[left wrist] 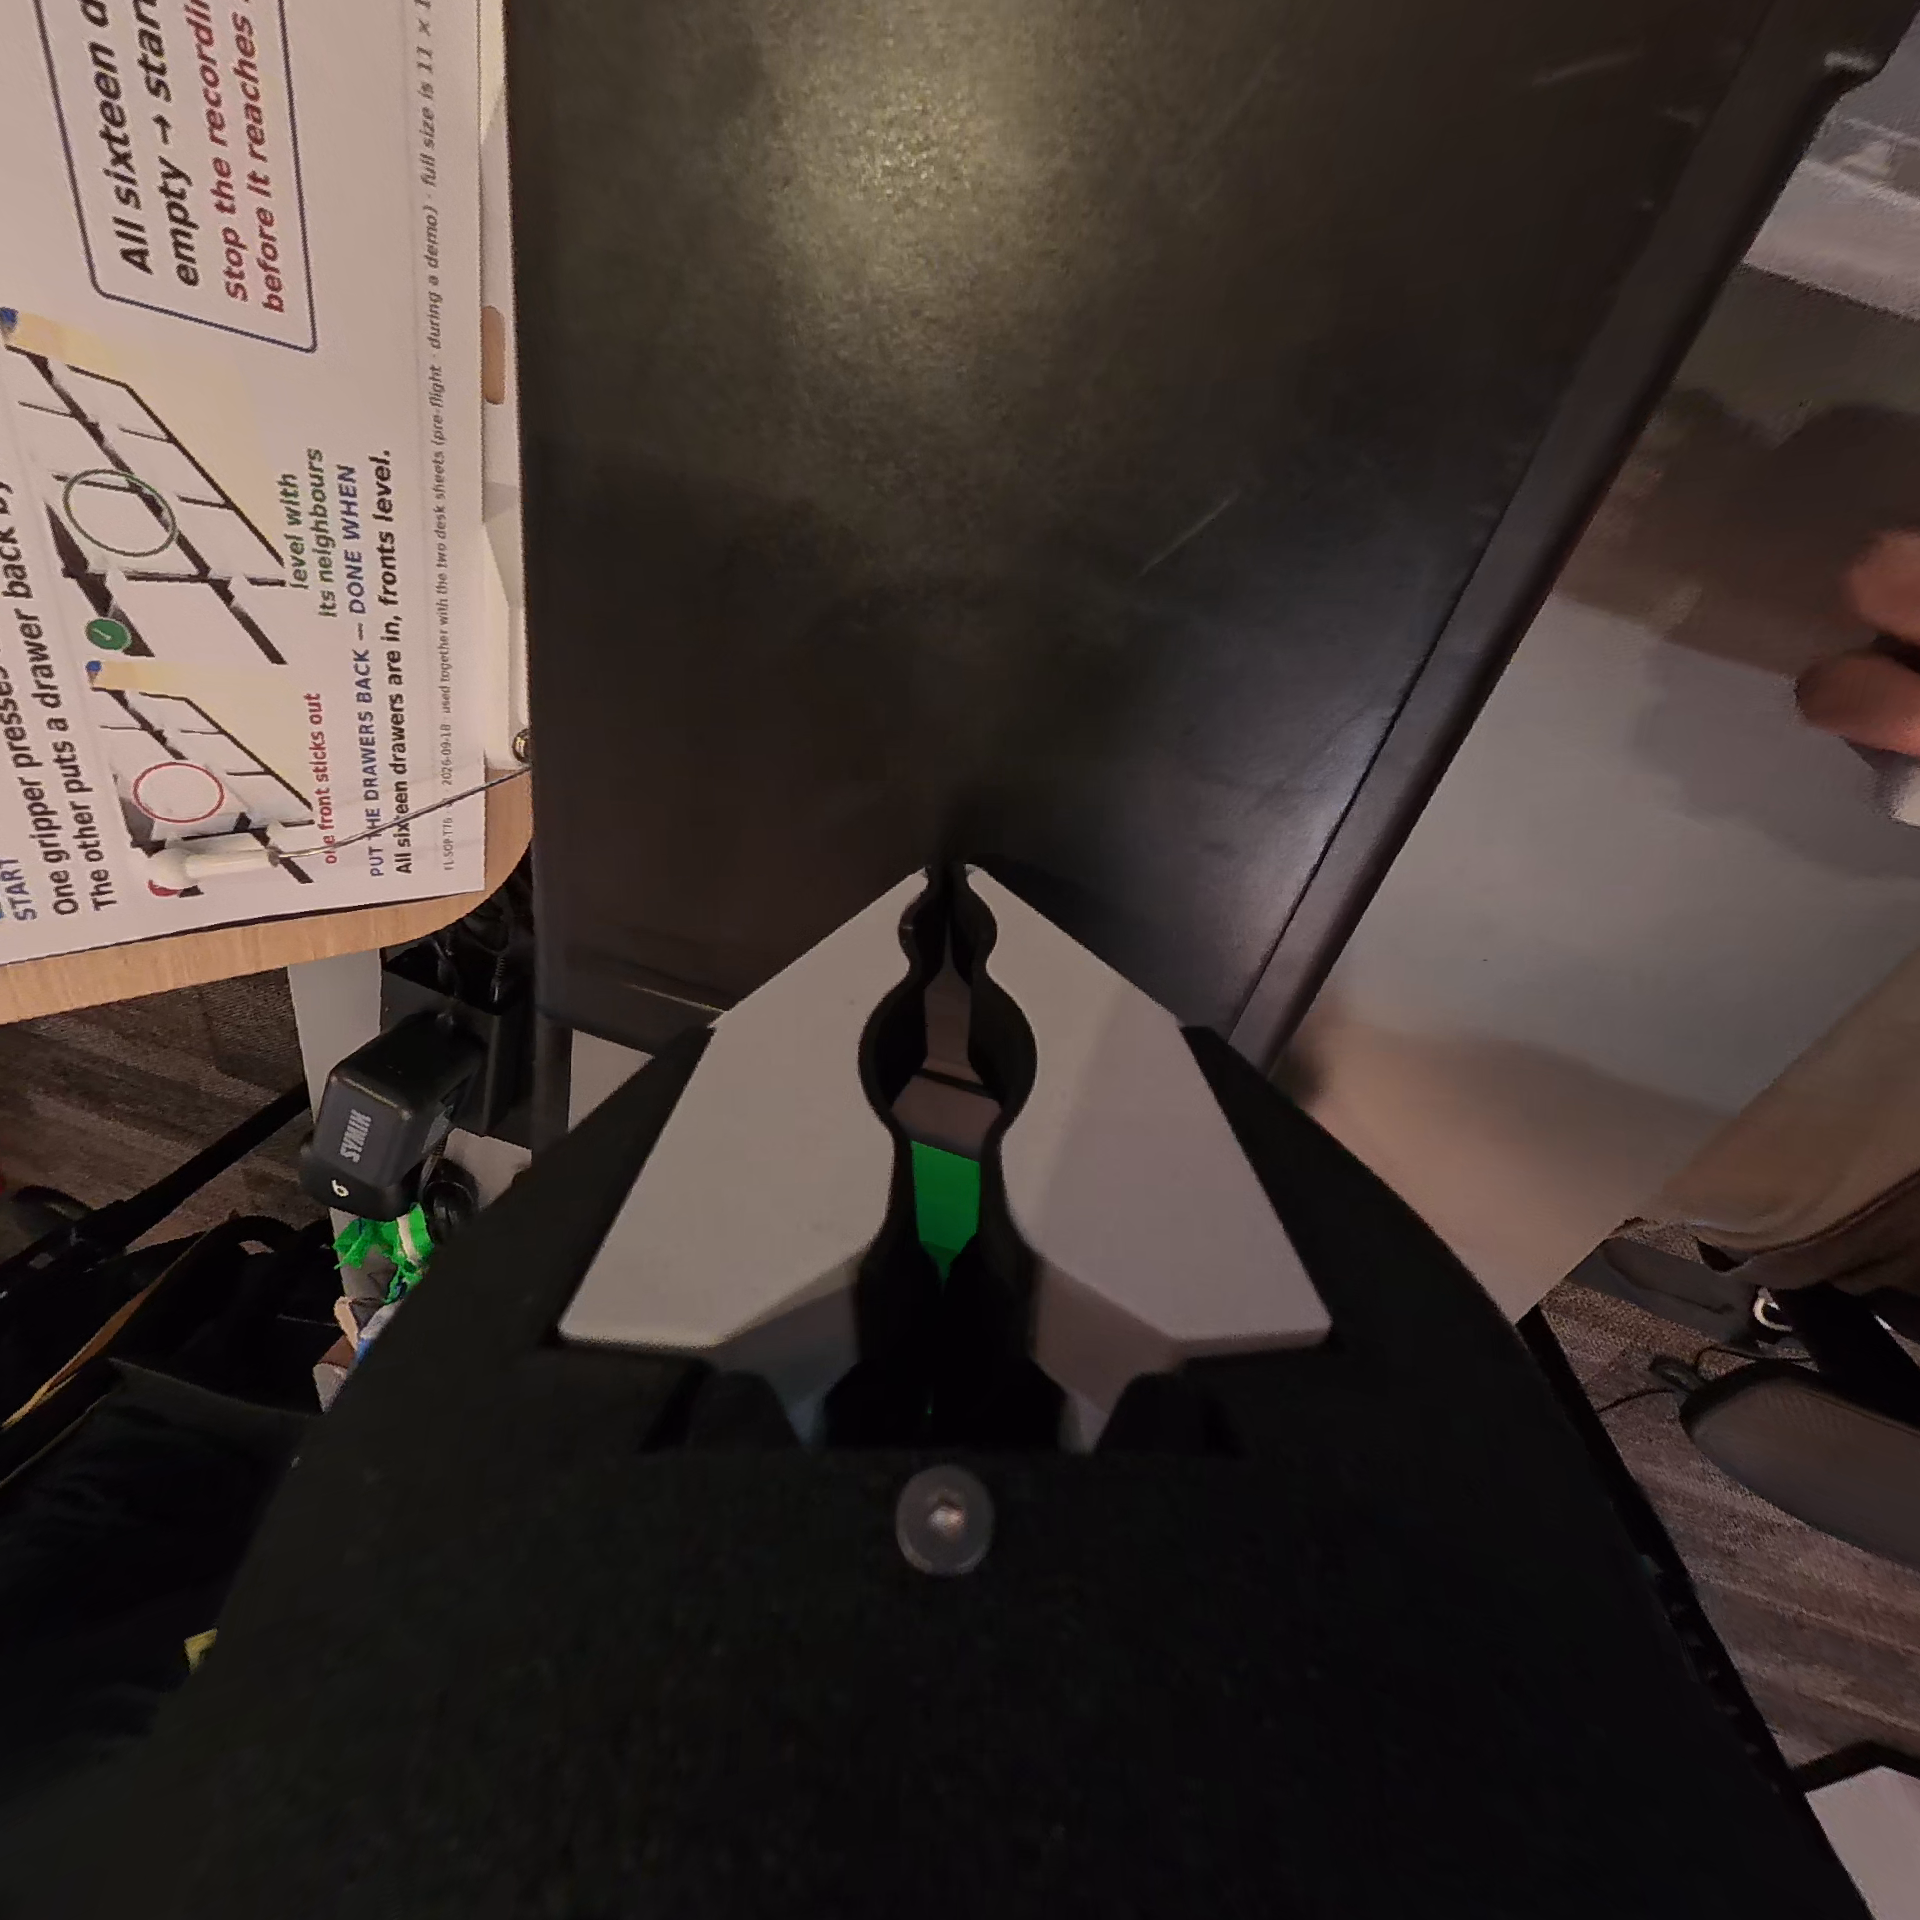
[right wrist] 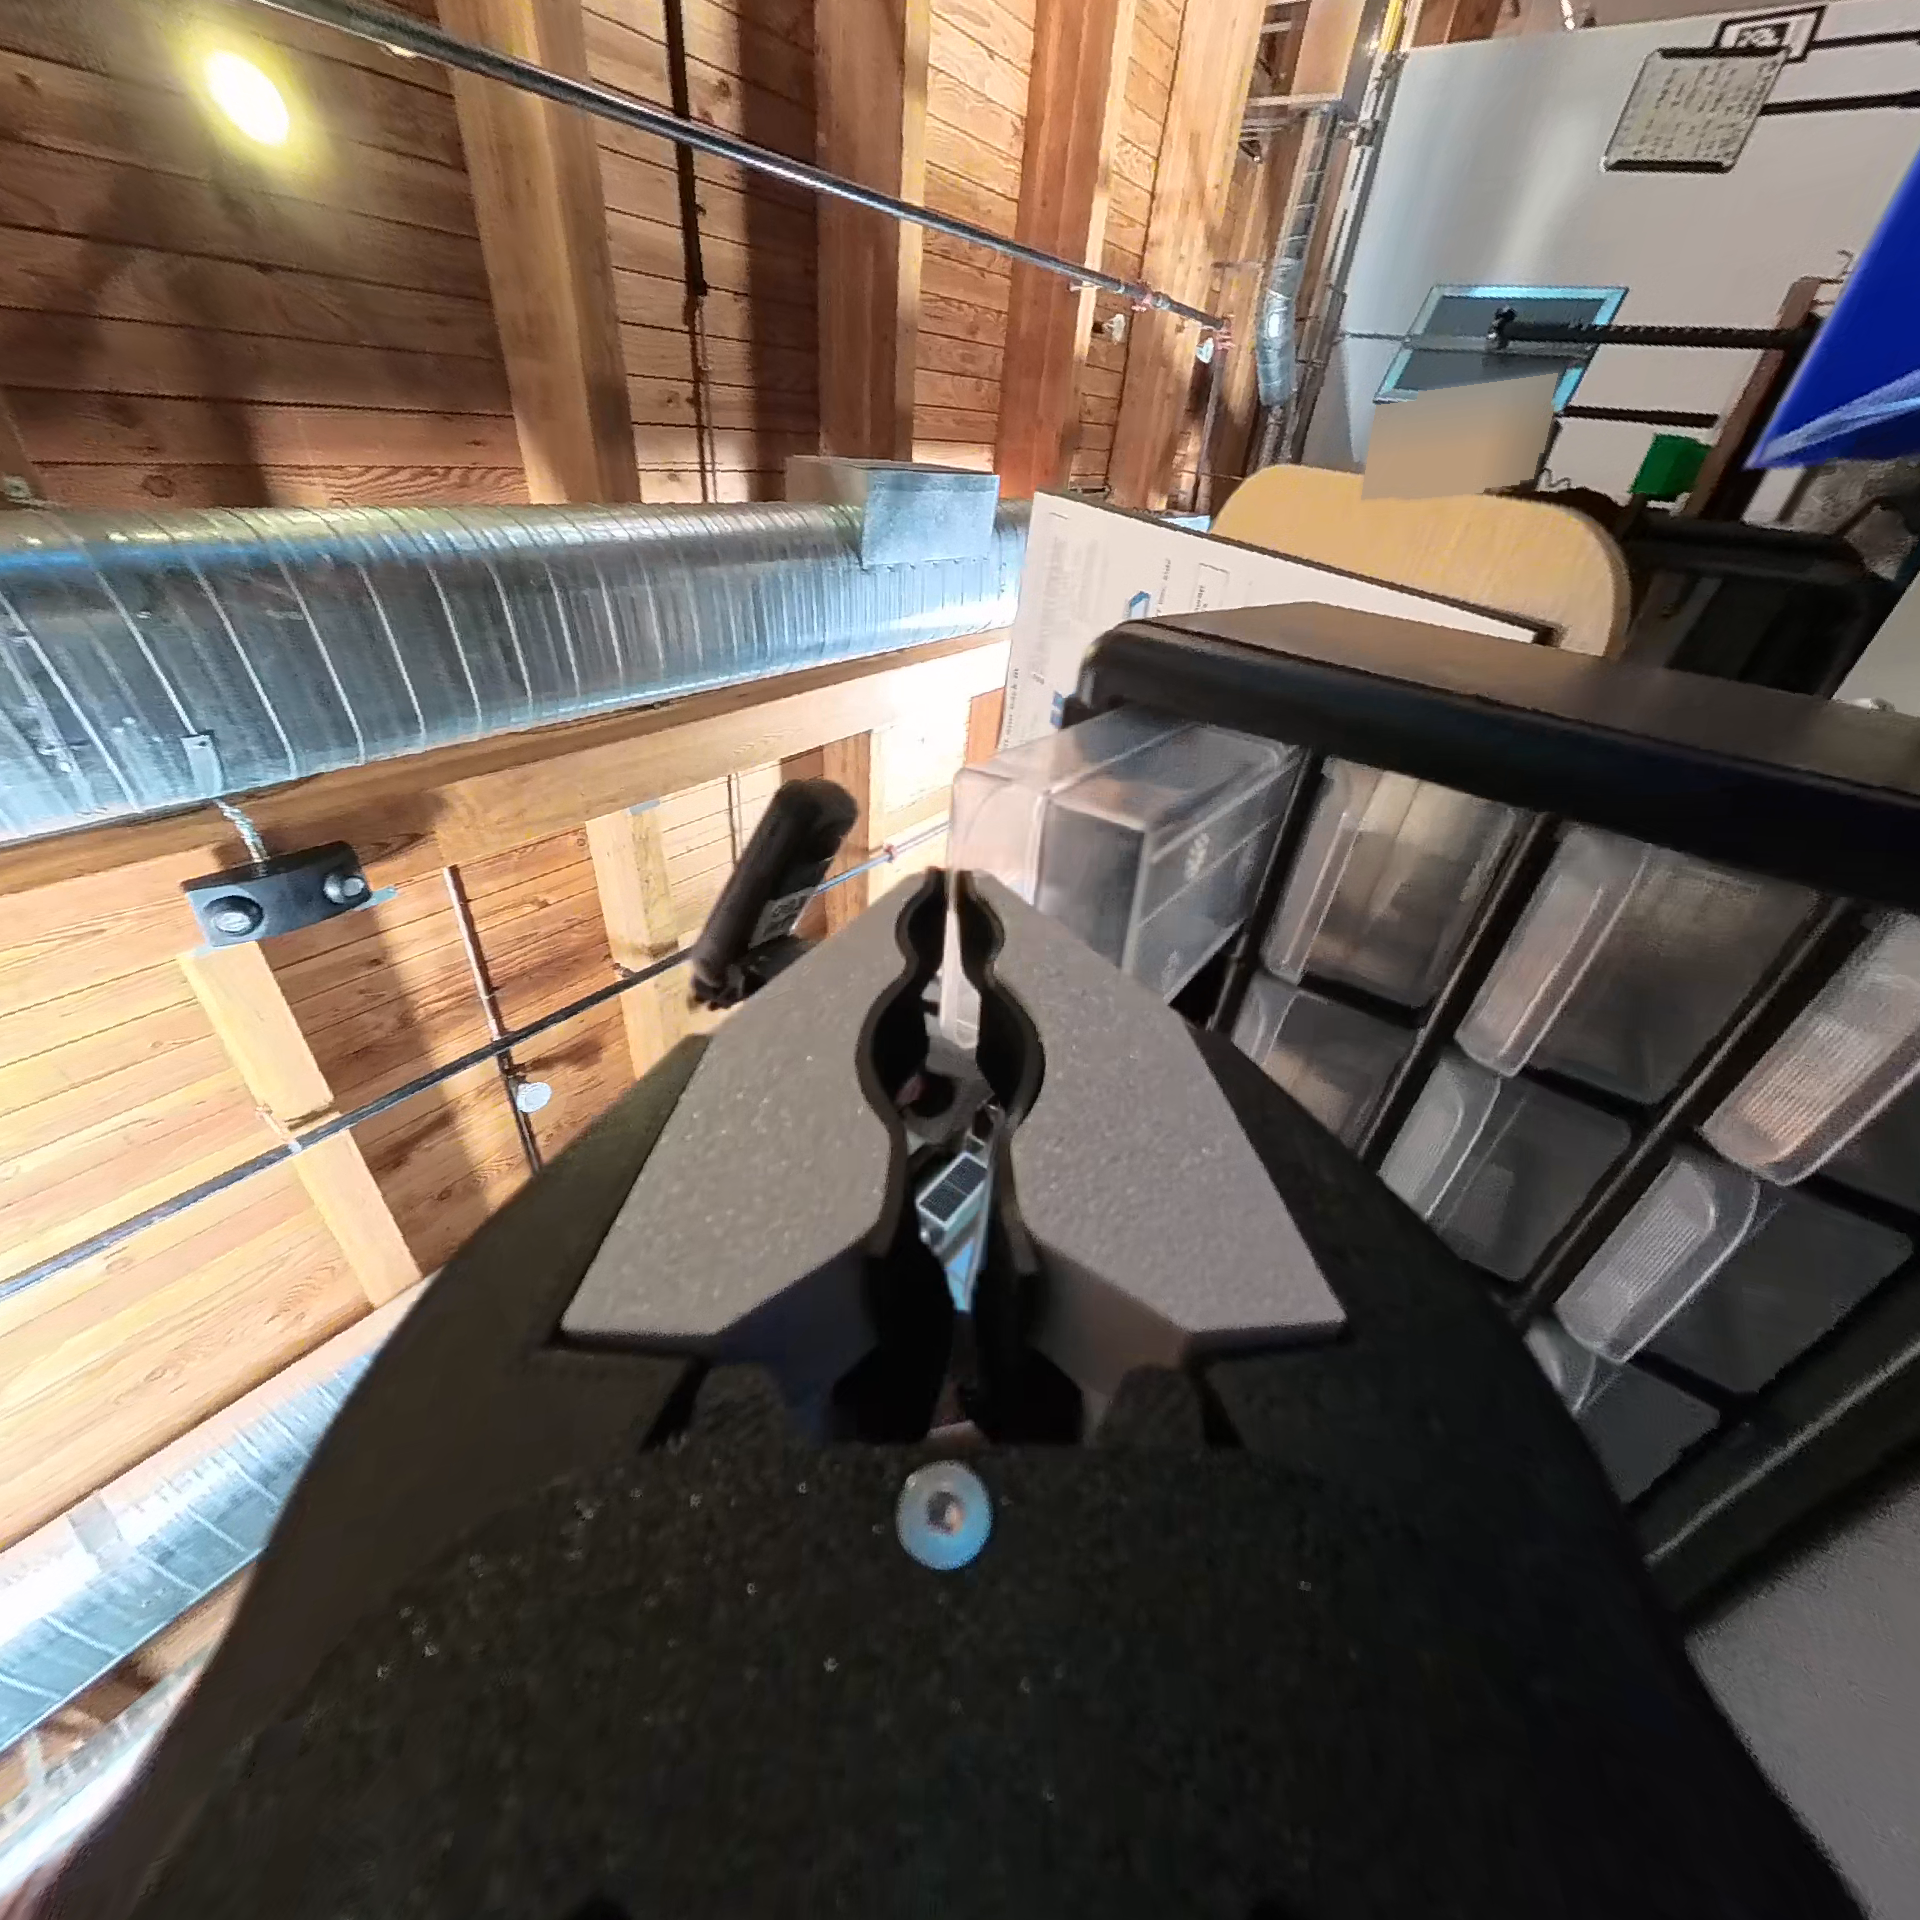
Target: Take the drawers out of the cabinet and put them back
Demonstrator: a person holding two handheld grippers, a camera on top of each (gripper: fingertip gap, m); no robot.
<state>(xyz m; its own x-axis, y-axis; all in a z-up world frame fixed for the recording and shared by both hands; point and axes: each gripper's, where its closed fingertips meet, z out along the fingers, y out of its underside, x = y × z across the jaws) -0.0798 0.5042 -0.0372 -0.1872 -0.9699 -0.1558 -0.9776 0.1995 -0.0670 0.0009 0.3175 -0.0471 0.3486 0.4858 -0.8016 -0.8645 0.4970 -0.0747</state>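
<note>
In the left wrist view my left gripper (left wrist: 945, 881) is shut, with its tips pressed against a flat black outer panel of the cabinet (left wrist: 987, 468); nothing shows between its jaws. In the right wrist view the black cabinet (right wrist: 1507, 717) stands at the right, with several clear plastic drawers in its slots. The clear drawer (right wrist: 1122, 831) at the near top corner sticks partly out of its slot. My right gripper (right wrist: 951, 888) is shut on the front lip of that drawer. The view is tilted up toward the ceiling.
A printed instruction sheet (left wrist: 239, 468) lies on a wooden desk at the left, with a black power adapter (left wrist: 384, 1132) below it. A person's hand (left wrist: 1870, 665) shows over the white tabletop (left wrist: 1558, 935). A metal duct (right wrist: 416, 623) and wooden beams fill the right wrist view.
</note>
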